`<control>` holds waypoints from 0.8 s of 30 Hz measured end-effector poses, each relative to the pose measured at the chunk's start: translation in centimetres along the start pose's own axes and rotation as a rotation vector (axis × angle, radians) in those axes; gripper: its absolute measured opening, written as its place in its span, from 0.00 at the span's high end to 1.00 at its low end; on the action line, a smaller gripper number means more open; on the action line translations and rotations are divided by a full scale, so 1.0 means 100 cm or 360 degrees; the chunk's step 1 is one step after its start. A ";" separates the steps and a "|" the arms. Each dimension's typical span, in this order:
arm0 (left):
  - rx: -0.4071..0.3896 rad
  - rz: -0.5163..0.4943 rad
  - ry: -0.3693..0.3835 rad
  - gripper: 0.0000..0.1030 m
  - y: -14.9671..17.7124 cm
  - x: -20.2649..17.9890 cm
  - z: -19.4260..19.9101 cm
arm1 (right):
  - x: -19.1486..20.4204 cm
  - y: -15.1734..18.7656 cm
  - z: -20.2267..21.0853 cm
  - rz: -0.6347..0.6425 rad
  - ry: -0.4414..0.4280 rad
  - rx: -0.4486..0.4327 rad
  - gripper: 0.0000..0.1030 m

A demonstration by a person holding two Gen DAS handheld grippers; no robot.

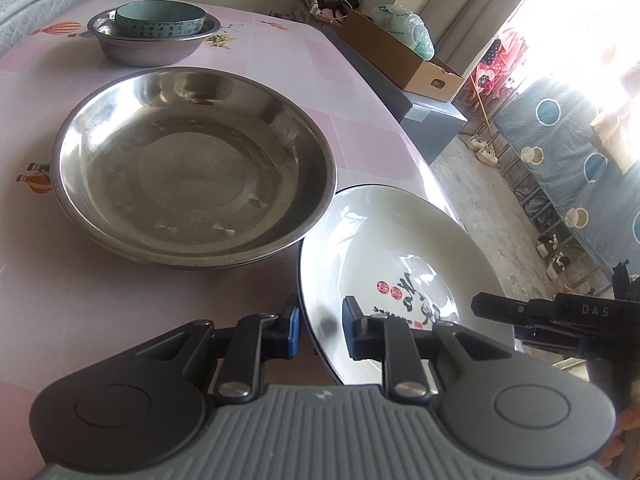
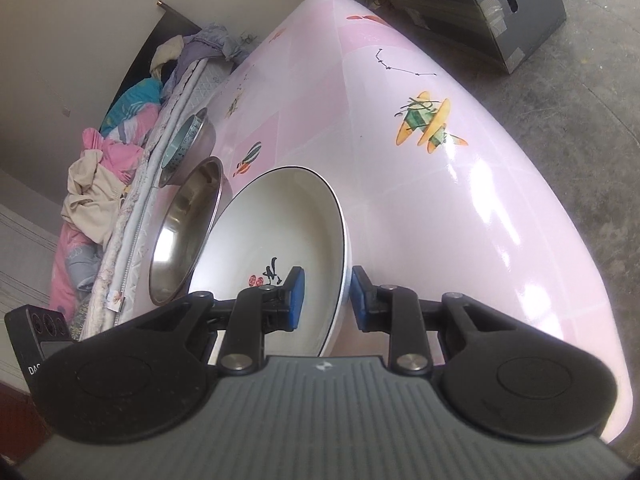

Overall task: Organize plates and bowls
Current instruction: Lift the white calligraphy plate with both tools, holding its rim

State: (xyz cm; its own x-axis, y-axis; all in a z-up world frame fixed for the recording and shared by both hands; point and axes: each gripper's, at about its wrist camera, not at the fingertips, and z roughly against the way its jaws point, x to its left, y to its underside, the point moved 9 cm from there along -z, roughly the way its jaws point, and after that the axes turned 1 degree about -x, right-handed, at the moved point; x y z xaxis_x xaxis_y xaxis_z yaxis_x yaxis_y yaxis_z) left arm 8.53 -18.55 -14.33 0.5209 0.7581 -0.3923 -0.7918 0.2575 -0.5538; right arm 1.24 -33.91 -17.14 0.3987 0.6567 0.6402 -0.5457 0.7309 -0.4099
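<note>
left tongs point(image 1: 319, 330): bottom centre of the left wrist view, spread, one blue pad on each side of the near rim of the white plate; contact unclear
right tongs point(image 2: 327, 298): bottom centre of the right wrist view, spread, straddling the plate's rim, gap visible on the outer side
white plate point(image 1: 384, 264): count 1; lower right in the left view, centre in the right view; dark rim line, red and black calligraphy inside; sits at the bench edge, just beside the big steel plates, rim slightly overlapped by them
steel plates point(image 1: 192, 168): look like 2 stacked, second rim visible under the top one; centre-left of the left view, behind and left of the white plate
steel bowl point(image 1: 154, 42): count 1; upper left of the left view, farther back, apart from the plate stack
teal bowl point(image 1: 160, 18): count 1; nested inside the steel bowl, dark characters around its outer wall
bench point(image 2: 420, 208): pink glossy cover with cartoon prints, carries all the dishes
bed point(image 2: 104, 168): left side of the right view, against the bench's far edge, piled with bedding
cardboard box point(image 1: 400, 60): count 1; upper centre-right of the left view, past the bench
</note>
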 end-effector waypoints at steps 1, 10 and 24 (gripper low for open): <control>0.0003 -0.0004 -0.0004 0.79 0.002 -0.001 0.002 | 0.000 0.001 0.001 0.0005 0.0000 0.0002 0.76; 0.0036 -0.0028 0.0055 0.79 0.016 -0.002 0.017 | 0.003 0.013 0.009 0.0071 0.0018 0.0028 0.76; 0.0024 -0.0071 -0.0018 0.79 -0.003 -0.001 -0.003 | 0.004 0.012 0.007 0.0067 0.0080 -0.0042 0.76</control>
State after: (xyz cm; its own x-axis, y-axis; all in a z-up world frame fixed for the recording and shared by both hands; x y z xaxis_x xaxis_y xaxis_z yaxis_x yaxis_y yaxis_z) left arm 8.82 -18.86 -14.36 0.5522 0.7523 -0.3592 -0.7727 0.3001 -0.5594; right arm 0.22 -32.87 -16.88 0.4126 0.6947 0.5891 -0.5431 0.7069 -0.4532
